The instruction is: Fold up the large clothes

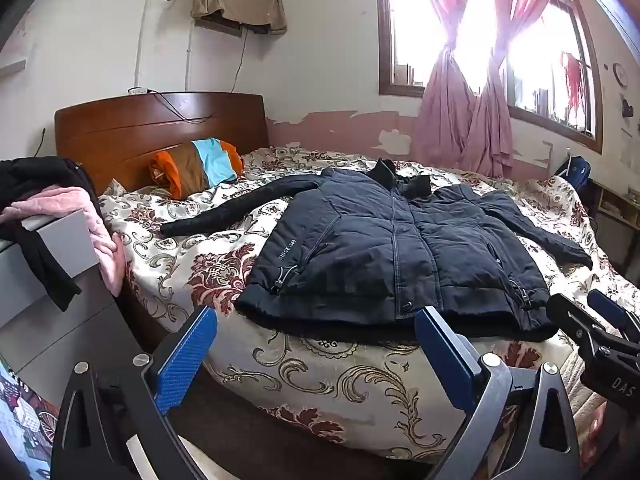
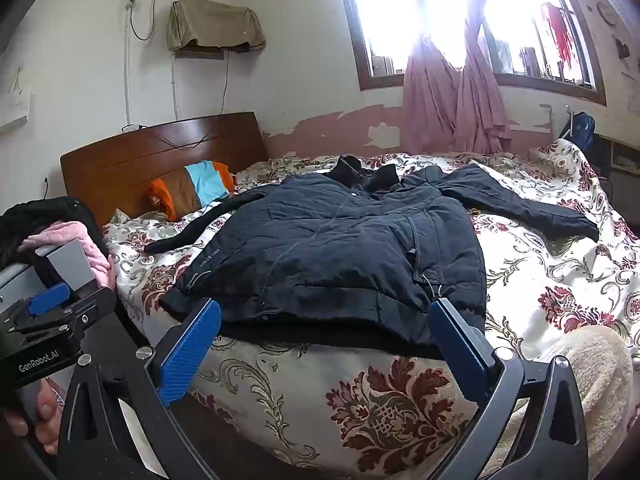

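On bed point(image 1: 328, 364) edge, jacket point(image 1: 384, 248) hem, tools apart

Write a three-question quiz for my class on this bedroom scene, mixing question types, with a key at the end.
1. True or false: the dark jacket lies front up on the bed with both sleeves spread out to the sides.
2. Multiple choice: what lies by the wooden headboard? A) a striped orange, brown and blue pillow B) a laptop C) a pair of shoes
3. Fill in: both the left claw and the right claw are ____ and hold nothing.

Key: 1 true; 2 A; 3 open
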A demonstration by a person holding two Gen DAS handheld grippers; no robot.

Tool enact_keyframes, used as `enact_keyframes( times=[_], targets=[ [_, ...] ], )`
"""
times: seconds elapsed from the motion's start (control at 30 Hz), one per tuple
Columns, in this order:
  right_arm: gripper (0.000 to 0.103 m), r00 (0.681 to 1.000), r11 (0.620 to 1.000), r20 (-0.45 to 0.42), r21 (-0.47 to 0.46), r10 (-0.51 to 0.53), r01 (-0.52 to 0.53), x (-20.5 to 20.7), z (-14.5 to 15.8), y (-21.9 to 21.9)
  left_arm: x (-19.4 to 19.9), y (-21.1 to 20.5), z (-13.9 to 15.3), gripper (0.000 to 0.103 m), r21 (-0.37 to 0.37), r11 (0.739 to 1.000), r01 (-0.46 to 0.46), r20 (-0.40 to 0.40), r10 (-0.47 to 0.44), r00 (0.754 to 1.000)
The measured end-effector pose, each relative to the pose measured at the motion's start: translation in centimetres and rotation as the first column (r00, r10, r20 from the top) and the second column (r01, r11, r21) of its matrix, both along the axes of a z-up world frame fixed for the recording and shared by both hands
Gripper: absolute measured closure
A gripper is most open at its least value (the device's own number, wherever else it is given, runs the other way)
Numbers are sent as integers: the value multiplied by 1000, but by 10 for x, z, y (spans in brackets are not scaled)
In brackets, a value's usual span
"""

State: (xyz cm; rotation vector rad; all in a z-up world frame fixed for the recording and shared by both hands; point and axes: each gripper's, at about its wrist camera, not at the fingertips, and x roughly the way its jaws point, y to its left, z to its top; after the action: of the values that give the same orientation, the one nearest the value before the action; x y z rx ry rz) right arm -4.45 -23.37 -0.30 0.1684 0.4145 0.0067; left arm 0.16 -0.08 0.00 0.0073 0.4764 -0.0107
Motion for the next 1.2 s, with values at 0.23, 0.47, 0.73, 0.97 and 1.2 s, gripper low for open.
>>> enact_keyframes(
  times=[0.23, 0.47, 0.73, 0.97, 1.2],
  targets=[
    [1, 1000, 1000, -1, 0, 0, 0, 0, 0, 0, 3, -3, 0, 3, -10, 1000, 0, -2, 0, 1000],
    [1, 1000, 1000, -3, 1, -1, 1, 0, -1, -1, -1, 3, -3, 3, -22, 1000, -1, 6, 1, 1000],
    [1, 1000, 1000, -1, 0, 1, -1, 0, -1, -1, 0, 3, -4, 3, -28, 1000, 4, 7, -4, 1000],
    [1, 1000, 1000, -3, 2, 1, -1, 0, -1, -1, -2, 3, -6, 3, -31, 1000, 0, 8, 0, 1000],
    [1, 1000, 1000, -2, 2, 2, -2, -1, -1, -2, -2, 3, -6, 3, -28, 1000, 0, 7, 0, 1000]
  ],
)
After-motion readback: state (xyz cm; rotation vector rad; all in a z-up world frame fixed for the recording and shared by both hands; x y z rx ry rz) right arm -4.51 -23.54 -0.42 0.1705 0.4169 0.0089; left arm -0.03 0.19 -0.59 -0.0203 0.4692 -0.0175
